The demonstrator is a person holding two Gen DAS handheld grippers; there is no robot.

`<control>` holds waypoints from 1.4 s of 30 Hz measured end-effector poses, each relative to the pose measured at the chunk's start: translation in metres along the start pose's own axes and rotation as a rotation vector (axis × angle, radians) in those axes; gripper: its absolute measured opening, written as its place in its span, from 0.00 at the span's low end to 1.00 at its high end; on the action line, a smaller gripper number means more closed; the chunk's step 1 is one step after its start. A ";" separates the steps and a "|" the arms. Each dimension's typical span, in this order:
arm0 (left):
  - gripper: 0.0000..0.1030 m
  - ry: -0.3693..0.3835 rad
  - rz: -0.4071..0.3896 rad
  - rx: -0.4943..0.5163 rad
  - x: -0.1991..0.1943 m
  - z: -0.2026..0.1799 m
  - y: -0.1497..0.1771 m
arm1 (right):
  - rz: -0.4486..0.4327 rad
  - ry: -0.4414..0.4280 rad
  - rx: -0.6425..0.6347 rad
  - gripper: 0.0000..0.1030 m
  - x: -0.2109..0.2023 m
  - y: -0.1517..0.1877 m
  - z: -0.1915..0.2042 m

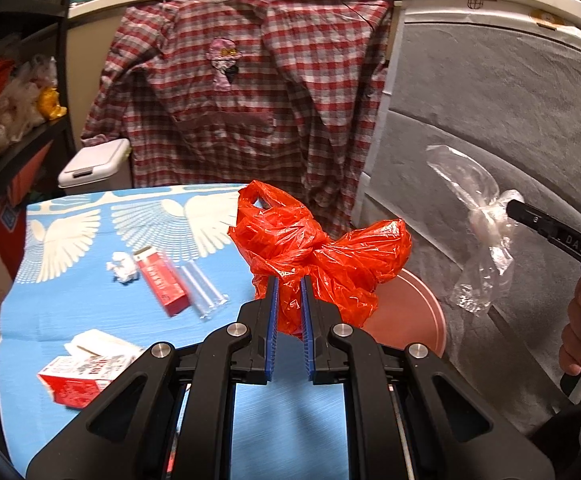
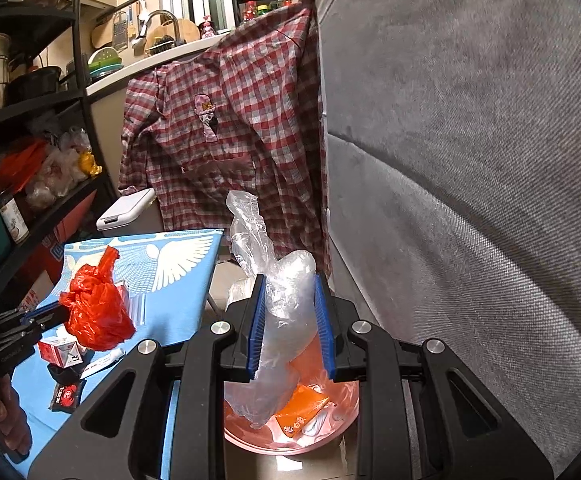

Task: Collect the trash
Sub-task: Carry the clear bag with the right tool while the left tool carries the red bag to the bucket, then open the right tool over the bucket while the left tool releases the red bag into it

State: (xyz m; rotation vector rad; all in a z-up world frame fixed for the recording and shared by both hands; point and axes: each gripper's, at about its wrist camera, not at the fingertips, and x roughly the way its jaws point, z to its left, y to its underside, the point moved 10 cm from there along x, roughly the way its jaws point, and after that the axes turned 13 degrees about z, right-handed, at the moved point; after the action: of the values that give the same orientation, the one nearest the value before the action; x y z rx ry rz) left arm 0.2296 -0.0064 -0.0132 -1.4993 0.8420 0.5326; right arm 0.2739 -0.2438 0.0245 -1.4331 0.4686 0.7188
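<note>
My left gripper (image 1: 289, 280) is shut on a crumpled red plastic bag (image 1: 330, 248), held above the right edge of the blue table (image 1: 74, 232). In the right wrist view the same red plastic bag (image 2: 98, 304) hangs from the left gripper (image 2: 60, 310) over the table. My right gripper (image 2: 290, 280) is shut on a clear plastic bag (image 2: 278, 300), directly above a pink bin (image 2: 290, 436) on the floor. The pink bin (image 1: 414, 320) holds an orange wrapper (image 2: 300, 410). In the left wrist view the clear plastic bag (image 1: 478, 224) dangles from the right gripper's fingers (image 1: 530, 220).
On the blue table lie a crumpled tissue (image 1: 121, 267), a red box (image 1: 162, 284), clear tubes (image 1: 204, 292) and a red-and-white carton (image 1: 86, 376). A plaid shirt (image 1: 250, 92) hangs behind. A grey padded wall (image 2: 470, 160) is at the right, a white lidded bin (image 1: 94, 164) and shelves at the left.
</note>
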 end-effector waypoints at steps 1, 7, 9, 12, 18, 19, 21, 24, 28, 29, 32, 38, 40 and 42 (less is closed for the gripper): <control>0.10 0.006 0.003 0.003 0.003 -0.003 0.000 | 0.002 0.001 0.001 0.24 0.002 0.000 -0.001; 0.10 0.030 0.020 0.022 0.019 -0.023 -0.002 | 0.022 0.010 0.012 0.24 0.012 0.003 -0.002; 0.10 0.038 0.028 0.027 0.024 -0.029 -0.002 | 0.027 0.011 0.016 0.24 0.016 0.003 -0.002; 0.10 0.048 0.039 0.034 0.033 -0.036 -0.004 | 0.035 0.011 0.017 0.24 0.021 0.003 -0.004; 0.10 0.069 0.068 0.050 0.052 -0.054 -0.004 | 0.050 0.012 0.023 0.24 0.030 0.003 -0.006; 0.10 0.072 0.072 0.053 0.054 -0.056 -0.005 | 0.053 0.011 0.026 0.24 0.031 0.003 -0.007; 0.10 0.080 0.083 0.059 0.060 -0.062 -0.004 | 0.058 0.010 0.026 0.24 0.033 0.003 -0.006; 0.12 0.098 0.101 0.070 0.067 -0.069 -0.003 | 0.066 0.012 0.019 0.27 0.035 0.005 -0.005; 0.20 0.136 0.120 0.068 0.071 -0.077 -0.003 | 0.080 0.016 0.018 0.43 0.039 0.006 -0.005; 0.21 0.136 0.118 0.068 0.069 -0.077 -0.003 | 0.079 0.016 0.015 0.43 0.039 0.006 -0.005; 0.21 0.139 0.108 0.067 0.063 -0.072 -0.004 | 0.072 0.012 0.014 0.43 0.039 0.005 -0.004; 0.21 0.118 0.086 0.052 0.043 -0.048 -0.003 | 0.042 0.003 0.007 0.43 0.029 0.005 0.004; 0.21 0.106 0.073 0.043 0.032 -0.036 -0.004 | 0.028 -0.003 0.003 0.43 0.025 0.004 0.009; 0.21 0.091 0.054 0.033 0.019 -0.020 -0.005 | 0.018 -0.010 -0.002 0.43 0.021 0.004 0.015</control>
State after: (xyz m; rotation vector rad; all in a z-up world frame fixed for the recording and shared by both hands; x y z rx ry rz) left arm 0.2422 -0.0297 -0.0215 -1.4834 0.9602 0.4909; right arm 0.2844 -0.2258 0.0085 -1.4283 0.4733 0.7405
